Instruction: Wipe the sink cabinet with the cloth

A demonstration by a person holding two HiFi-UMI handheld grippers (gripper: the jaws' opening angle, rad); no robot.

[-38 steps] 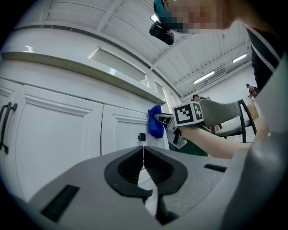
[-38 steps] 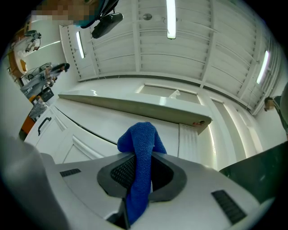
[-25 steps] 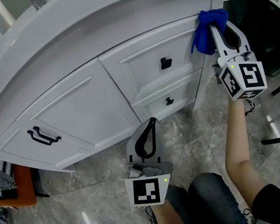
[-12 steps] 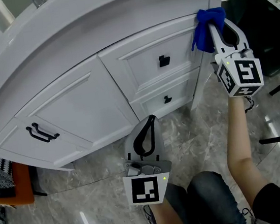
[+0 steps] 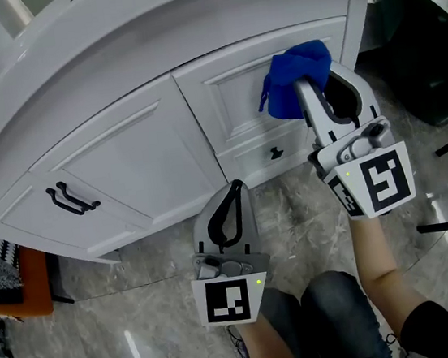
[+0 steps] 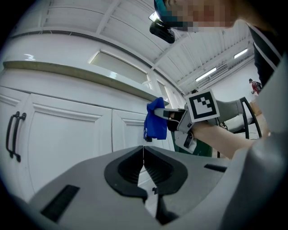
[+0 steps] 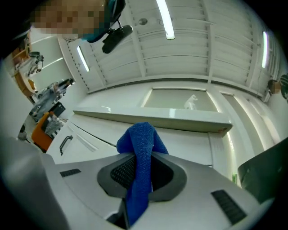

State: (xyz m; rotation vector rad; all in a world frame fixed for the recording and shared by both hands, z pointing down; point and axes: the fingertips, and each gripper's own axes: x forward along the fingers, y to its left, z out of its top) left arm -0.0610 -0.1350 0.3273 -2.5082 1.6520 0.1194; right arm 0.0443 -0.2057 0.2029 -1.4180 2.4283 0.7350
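Two grippers are seen in the head view. The right gripper (image 5: 316, 88) is raised to the upper drawer front (image 5: 225, 92) of the white sink cabinet (image 5: 123, 159), and the blue cloth (image 5: 291, 75) appears pressed on it. The left gripper (image 5: 234, 191) is parked low, off the cabinet. Left gripper view: jaws are shut together, nothing between. Right gripper view: jaws are clamped on the cloth. Wiping is judged under way. Next, the cloth should be dragged across the panels with steady pressure.

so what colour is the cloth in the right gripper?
Blue. The cloth shows best in the right gripper view, pinched between the right gripper's fingers.
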